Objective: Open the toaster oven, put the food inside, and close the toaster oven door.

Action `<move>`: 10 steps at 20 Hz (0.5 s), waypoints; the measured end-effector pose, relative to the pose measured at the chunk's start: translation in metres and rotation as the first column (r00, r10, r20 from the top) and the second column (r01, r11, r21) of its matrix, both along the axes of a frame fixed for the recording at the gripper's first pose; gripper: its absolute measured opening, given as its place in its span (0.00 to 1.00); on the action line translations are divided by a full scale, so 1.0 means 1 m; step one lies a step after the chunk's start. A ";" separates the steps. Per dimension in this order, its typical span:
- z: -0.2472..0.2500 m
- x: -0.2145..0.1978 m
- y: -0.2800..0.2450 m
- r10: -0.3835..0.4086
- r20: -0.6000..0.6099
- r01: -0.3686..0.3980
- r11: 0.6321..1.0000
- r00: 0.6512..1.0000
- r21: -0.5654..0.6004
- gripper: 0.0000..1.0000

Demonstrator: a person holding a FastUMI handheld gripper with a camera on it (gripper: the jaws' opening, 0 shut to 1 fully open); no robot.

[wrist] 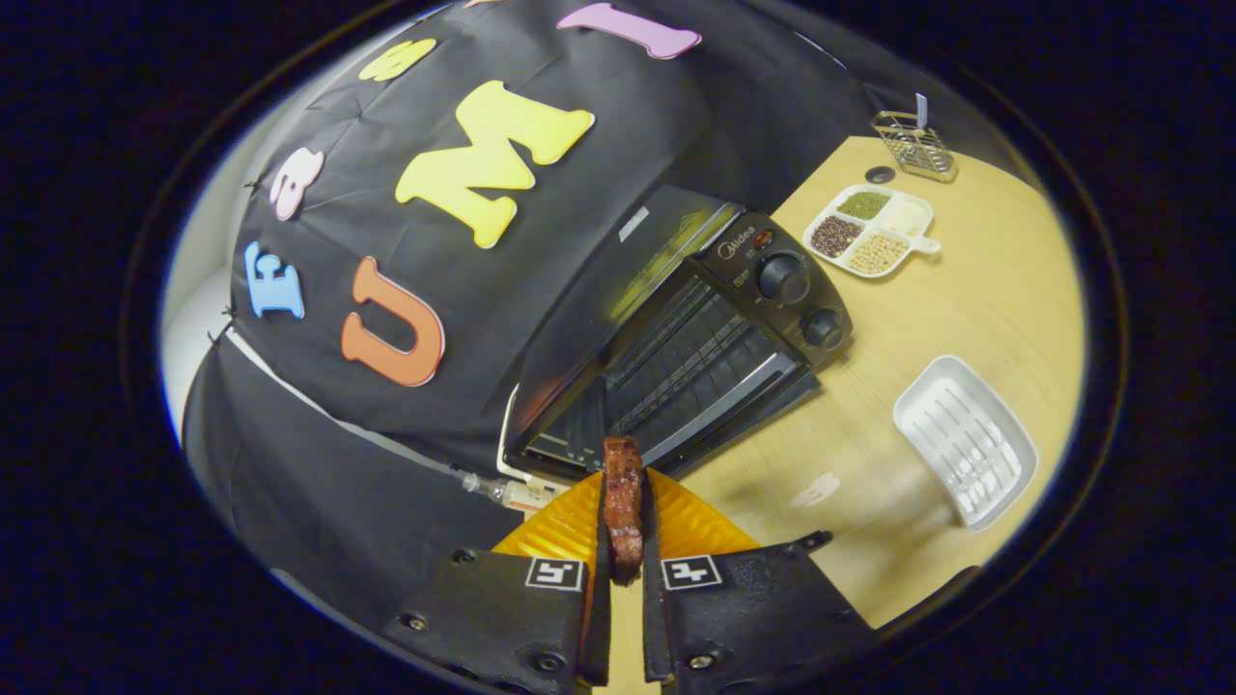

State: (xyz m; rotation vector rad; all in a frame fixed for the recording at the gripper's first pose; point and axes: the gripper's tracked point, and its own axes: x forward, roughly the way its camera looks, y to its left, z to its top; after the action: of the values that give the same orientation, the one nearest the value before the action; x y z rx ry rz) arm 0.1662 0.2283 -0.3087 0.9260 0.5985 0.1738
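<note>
Gripper view: tool (623, 569) clamps meat strip (623, 502), toaster oven (676, 338) open ahead; strip may snag rack, slip loose.

light: bright, even | shadows: soft | focus: sharp | edges: strong fisheye bending

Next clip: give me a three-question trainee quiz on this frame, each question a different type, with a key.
1. True or false: the gripper is shut on the strip of cooked meat.
2. Multiple choice: the toaster oven door is A) closed B) open C) taken off.
3. Fill in: the divided dish of beans and grains lies between the wire rack and the empty white ____.

Key: 1 true; 2 B; 3 tray.
</note>
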 end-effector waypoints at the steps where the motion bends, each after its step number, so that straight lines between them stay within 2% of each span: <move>1: -0.002 0.008 0.002 -0.037 0.007 0.036 0.999 0.999 0.014 0.16; 5: -0.021 0.051 0.018 -0.126 0.010 0.125 0.988 0.992 0.087 0.16; 10: -0.055 0.092 0.036 -0.200 0.003 0.199 0.977 0.980 0.082 0.16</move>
State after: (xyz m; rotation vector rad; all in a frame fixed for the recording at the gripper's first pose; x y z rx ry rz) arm 0.2578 0.2639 -0.3635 1.0576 0.4871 0.0236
